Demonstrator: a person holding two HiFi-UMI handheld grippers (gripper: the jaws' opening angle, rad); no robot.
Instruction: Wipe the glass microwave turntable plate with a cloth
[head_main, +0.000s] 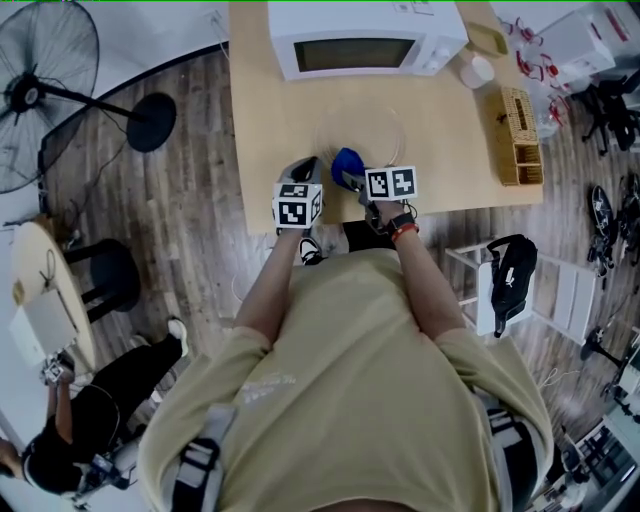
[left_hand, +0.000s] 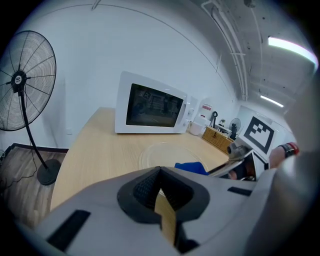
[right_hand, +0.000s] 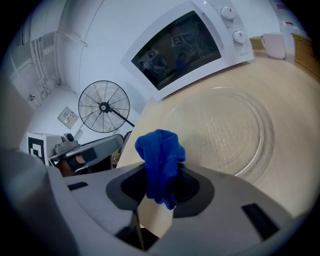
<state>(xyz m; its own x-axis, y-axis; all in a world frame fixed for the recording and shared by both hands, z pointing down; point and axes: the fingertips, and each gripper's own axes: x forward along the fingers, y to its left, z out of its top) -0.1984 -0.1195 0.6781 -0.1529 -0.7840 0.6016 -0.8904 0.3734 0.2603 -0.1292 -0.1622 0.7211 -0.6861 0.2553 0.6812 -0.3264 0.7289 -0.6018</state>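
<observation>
Wipe not started yet: right gripper (right_hand: 157, 186) jaws pinch a bunched blue cloth (right_hand: 159, 159) near the clear round glass turntable plate (right_hand: 239, 131), which lies flat on the pale wooden worktop (head_main: 268, 120), left gripper (left_hand: 160, 189) jaws pressed together and empty, so next is probably lowering the cloth onto the glass.

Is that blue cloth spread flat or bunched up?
Bunched: the blue cloth sits crumpled in a wad, pinched between the right gripper's jaws.

Nothing legible as words or numbers. Only black-and-white square code patterns on left cube (head_main: 297, 205) and right cube (head_main: 390, 183). Wall sign (left_hand: 205, 108), at two o'clock from microwave (left_hand: 150, 110), too small to read.
</observation>
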